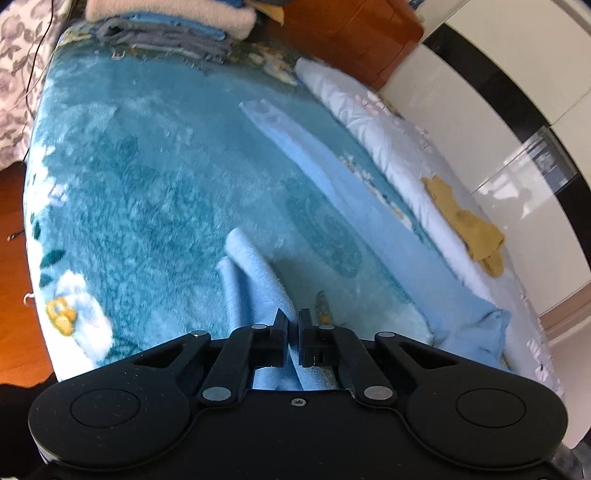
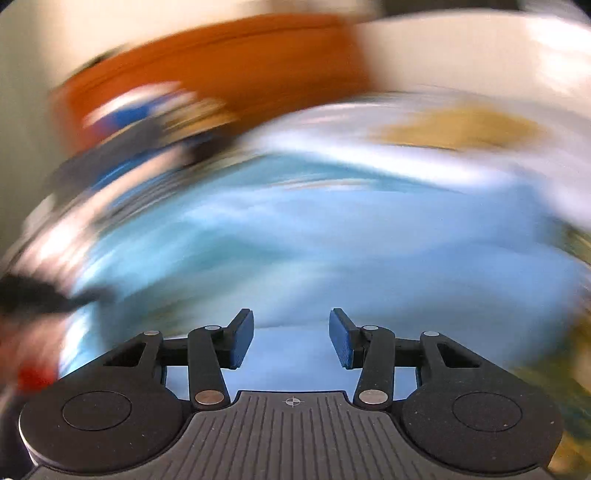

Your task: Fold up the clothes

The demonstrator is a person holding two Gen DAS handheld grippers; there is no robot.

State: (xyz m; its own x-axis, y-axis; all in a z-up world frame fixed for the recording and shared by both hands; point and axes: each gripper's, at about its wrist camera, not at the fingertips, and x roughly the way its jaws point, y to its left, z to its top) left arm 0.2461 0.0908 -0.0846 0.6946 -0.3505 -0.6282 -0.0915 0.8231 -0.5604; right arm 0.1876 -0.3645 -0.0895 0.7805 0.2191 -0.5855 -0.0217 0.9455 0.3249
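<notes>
A light blue fleece garment (image 1: 332, 206) lies stretched across the teal flowered blanket (image 1: 147, 184) on the bed. My left gripper (image 1: 293, 325) is shut on a near fold of this garment, and the cloth runs between its black pads. In the right wrist view everything is smeared by motion. There my right gripper (image 2: 291, 336) stands open above light blue cloth (image 2: 314, 258), with nothing between its blue pads (image 2: 243, 338).
A stack of folded clothes (image 1: 170, 29) sits at the far end of the bed. A white quilt (image 1: 369, 118) lies along the right edge with a mustard garment (image 1: 469, 225) on it. A wooden nightstand (image 1: 351, 33) and a white wardrobe (image 1: 498, 92) stand beyond.
</notes>
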